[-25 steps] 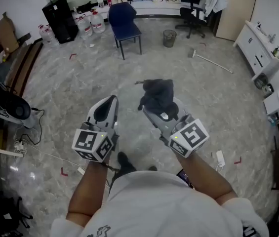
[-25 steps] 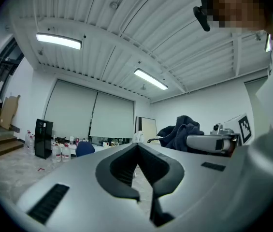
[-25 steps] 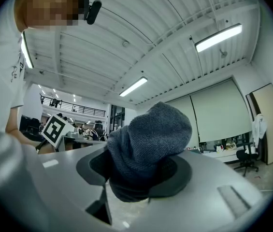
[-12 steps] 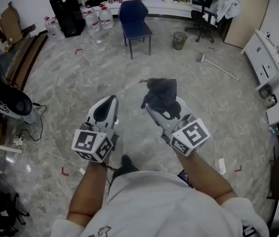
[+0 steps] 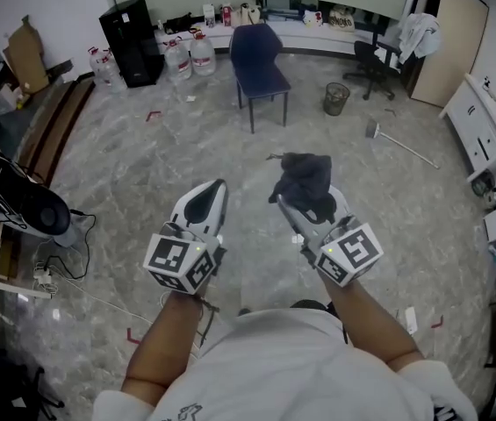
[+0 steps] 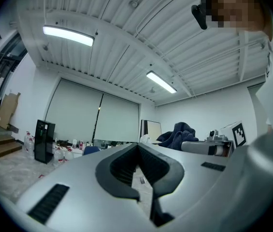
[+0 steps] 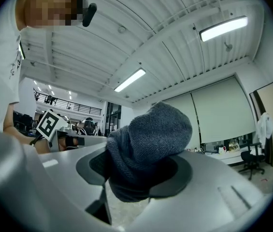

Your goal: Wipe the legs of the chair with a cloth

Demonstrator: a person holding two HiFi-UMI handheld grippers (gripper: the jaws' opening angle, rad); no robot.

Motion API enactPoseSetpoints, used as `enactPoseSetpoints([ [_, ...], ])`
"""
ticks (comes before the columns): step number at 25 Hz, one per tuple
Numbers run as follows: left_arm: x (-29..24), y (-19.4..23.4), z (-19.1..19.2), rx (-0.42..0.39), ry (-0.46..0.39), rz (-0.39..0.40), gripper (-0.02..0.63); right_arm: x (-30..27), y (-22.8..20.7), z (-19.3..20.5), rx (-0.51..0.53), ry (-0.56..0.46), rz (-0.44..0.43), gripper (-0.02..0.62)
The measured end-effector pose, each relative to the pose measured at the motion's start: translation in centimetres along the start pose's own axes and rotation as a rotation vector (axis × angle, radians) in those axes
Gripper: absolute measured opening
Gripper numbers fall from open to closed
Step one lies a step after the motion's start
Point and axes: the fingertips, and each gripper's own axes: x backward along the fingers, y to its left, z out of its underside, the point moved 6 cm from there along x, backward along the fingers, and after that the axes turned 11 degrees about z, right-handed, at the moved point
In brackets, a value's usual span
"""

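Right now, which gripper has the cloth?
The right gripper: its jaws are clamped on the dark grey cloth, which bunches up above them. The left gripper has its jaws together with nothing between them.

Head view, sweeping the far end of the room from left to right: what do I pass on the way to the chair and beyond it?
cardboard box → black cabinet → blue chair → waste bin → black office chair → white cabinet

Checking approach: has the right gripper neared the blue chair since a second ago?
Yes. The right gripper, holding the cloth, is nearer the blue chair.
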Motion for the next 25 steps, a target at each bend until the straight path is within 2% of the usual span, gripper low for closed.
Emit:
enactPoseSetpoints([
  [3,-2.5,3.0,0.3,0.004,0.005,0.016,0.006,-3.5,-2.0,0.7,-0.003,0.008,0.006,0.187],
  [7,-8.0,7.5,1.5,0.013,0.017,0.008,0.006,-8.7,-7.3,2.4,-0.019,0.004,0.009,0.187],
  [13,-22.2,15.1,3.0,-0.008,0.014,-0.043,0.006,-19.3,-21.0,4.7,-0.031,-0.001,-0.035,0.187],
  [19,-36.0,21.4,3.1,0.029,0.028,-0.087,0.005,-28.9,-35.0,4.1,-0.003,0.019,-0.073,0.187],
  [22,-39.9,24.7,2.9,0.018,0.024,-0.118,0.006,-33.1,-39.2,4.4,0.002,0.018,-0.087,0.187],
  [25,-42.7,28.9,3.2,0.016,0.018,-0.143,0.006,-36.8,-41.4,4.9,0.012,0.017,-0.101,0.187],
])
